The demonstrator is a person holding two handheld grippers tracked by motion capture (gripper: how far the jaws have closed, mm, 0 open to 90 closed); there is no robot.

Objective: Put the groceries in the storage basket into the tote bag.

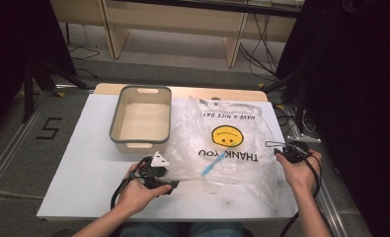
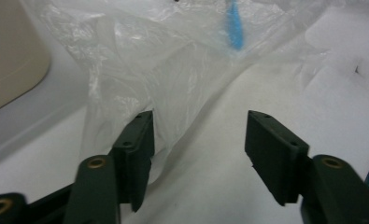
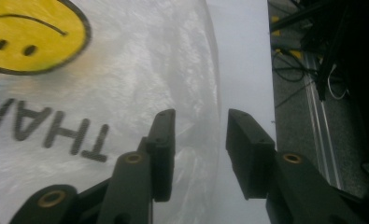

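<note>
Both grippers flank the plastic bag spread over the tabletop's right half, left gripper wide at its near-left edge, right gripper half-open astride its right edge — flimsy, slippery film, best pinched at those edges.

The clear plastic bag has "THANK YOU" in black and "HAVE A NICE DAY!" above a yellow smiley face, all upside down in the high view. The floor left of the table has a black "5" marked on it.
</note>
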